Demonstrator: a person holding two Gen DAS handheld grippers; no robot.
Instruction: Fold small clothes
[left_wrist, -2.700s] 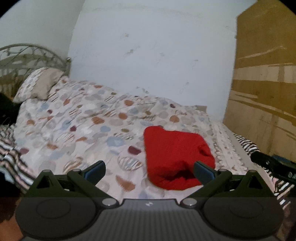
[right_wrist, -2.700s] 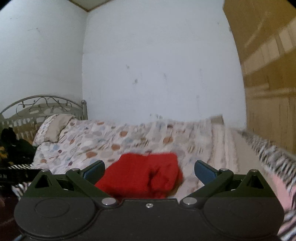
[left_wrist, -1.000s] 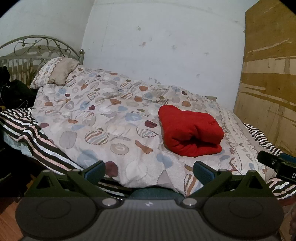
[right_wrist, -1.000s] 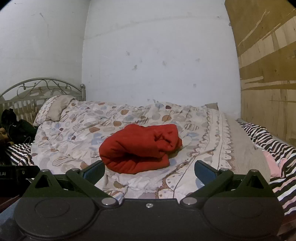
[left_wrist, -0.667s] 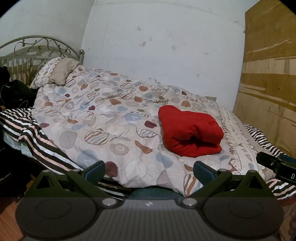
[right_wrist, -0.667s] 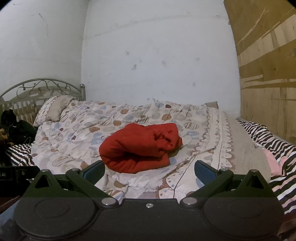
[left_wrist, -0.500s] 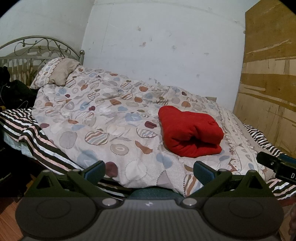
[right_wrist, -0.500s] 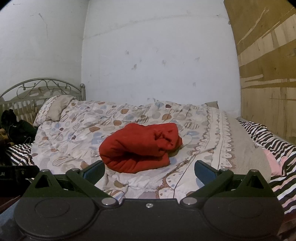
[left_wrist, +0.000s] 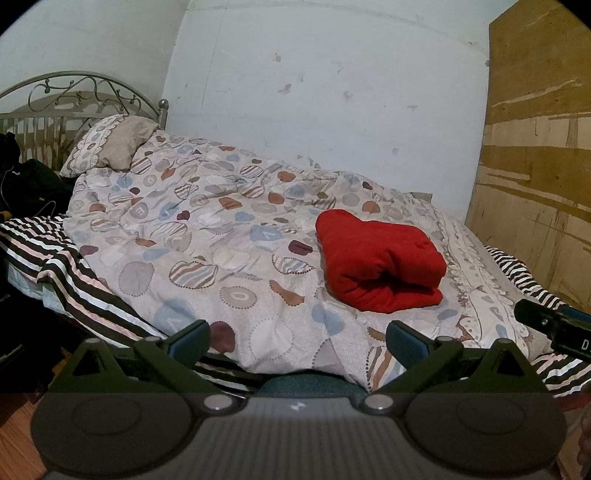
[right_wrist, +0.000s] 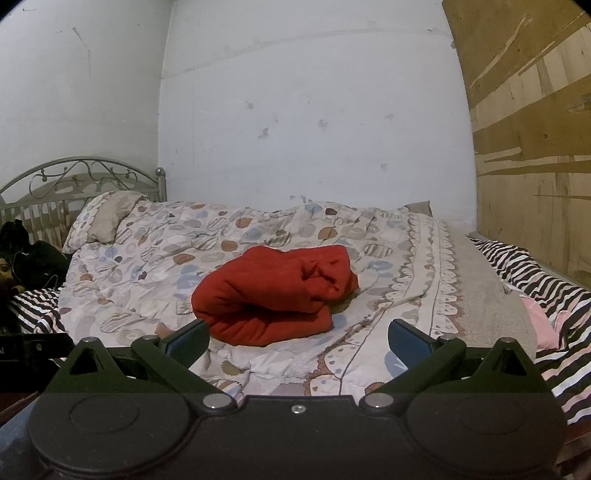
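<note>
1. Holding my left gripper (left_wrist: 297, 338) and right gripper (right_wrist: 297, 338) wide apart, gripping nothing, short of the bed, judging the fold finished.
2. Red garment (right_wrist: 275, 297) lies bundled on the patterned duvet (left_wrist: 192, 236), apart from both tools.

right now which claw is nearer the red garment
Right, as far as I can tell. The right claw sits just short of the red garment, facing it; the left claw is off to its left, further back, both open.
</note>
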